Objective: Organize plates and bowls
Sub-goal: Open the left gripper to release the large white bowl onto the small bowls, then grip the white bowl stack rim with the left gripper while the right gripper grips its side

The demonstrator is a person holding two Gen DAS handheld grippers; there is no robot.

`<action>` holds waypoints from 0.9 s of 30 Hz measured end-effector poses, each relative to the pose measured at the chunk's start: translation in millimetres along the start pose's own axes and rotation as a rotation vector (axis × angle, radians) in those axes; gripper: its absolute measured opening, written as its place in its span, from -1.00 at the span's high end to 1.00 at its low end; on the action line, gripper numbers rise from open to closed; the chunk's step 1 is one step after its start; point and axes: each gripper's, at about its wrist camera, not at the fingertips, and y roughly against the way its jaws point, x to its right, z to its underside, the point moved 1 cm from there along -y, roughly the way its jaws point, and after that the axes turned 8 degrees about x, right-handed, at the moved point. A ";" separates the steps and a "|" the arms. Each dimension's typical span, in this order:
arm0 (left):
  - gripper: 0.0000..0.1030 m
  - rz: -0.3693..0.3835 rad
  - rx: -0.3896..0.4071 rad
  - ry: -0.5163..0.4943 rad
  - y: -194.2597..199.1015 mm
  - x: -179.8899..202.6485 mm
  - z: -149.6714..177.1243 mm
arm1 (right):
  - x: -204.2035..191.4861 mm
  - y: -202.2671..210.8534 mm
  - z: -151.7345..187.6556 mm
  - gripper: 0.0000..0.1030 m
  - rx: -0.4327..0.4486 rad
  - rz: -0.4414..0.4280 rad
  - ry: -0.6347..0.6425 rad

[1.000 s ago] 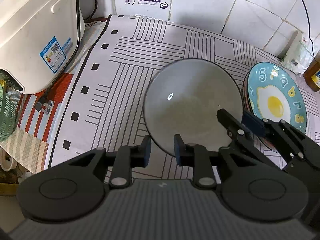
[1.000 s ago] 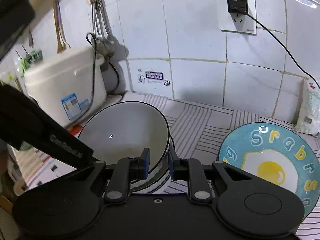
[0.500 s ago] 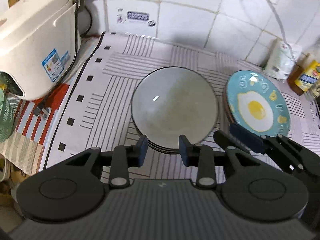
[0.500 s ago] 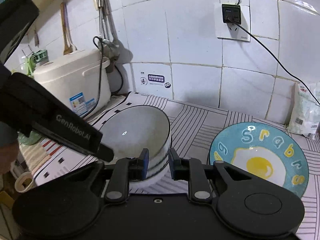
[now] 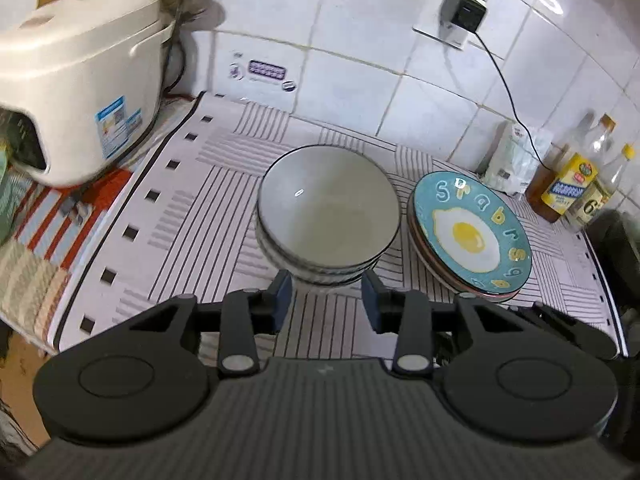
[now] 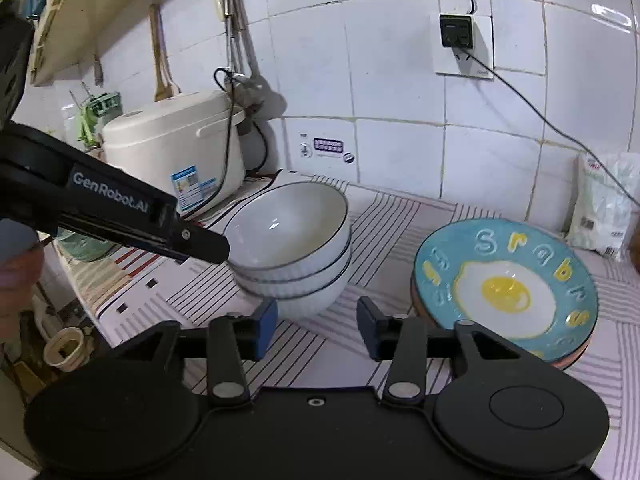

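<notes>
Striped mat (image 5: 224,200), bowl stack (image 5: 328,216) mid-mat

Middle: the stack of white ribbed bowls (image 6: 294,258) is sitting on the striped mat (image 5: 192,216).
Right: the stack of teal fried-egg plates (image 6: 506,288) is standing just beside it, narrow gap between.
Left: the cream rice cooker (image 5: 76,80) is blocking the corner.
Front: bare mat is lying open.

White tiled wall (image 6: 392,80) bearing a socket (image 6: 456,32) behind the striped counter mat (image 5: 208,208).
</notes>
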 end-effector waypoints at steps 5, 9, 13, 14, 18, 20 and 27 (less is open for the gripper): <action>0.08 0.007 0.017 0.047 8.5 -12.4 6.4 | -4.6 -0.6 14.8 -0.34 0.002 -0.022 -0.001; -0.01 0.018 0.010 0.091 5.3 -18.9 7.3 | -6.3 -8.7 26.0 -0.43 -0.011 -0.027 0.001; -0.08 0.024 0.011 0.132 3.6 -21.0 2.5 | -5.9 -21.4 33.2 -0.43 -0.037 -0.027 -0.012; -0.16 0.027 0.017 0.140 3.0 -21.2 0.6 | -6.1 -25.0 33.6 -0.44 -0.047 -0.028 -0.011; -0.32 0.022 0.022 0.164 -8.1 -24.6 -3.6 | -6.4 -36.8 34.2 -0.72 -0.051 -0.029 -0.003; -0.51 -0.011 0.028 0.183 -16.0 -29.6 -3.4 | -6.3 -43.5 35.2 -0.88 -0.035 -0.029 -0.009; -0.52 0.033 0.010 0.327 -46.1 -58.0 0.1 | -7.9 -80.4 38.0 -0.89 -0.045 -0.060 -0.033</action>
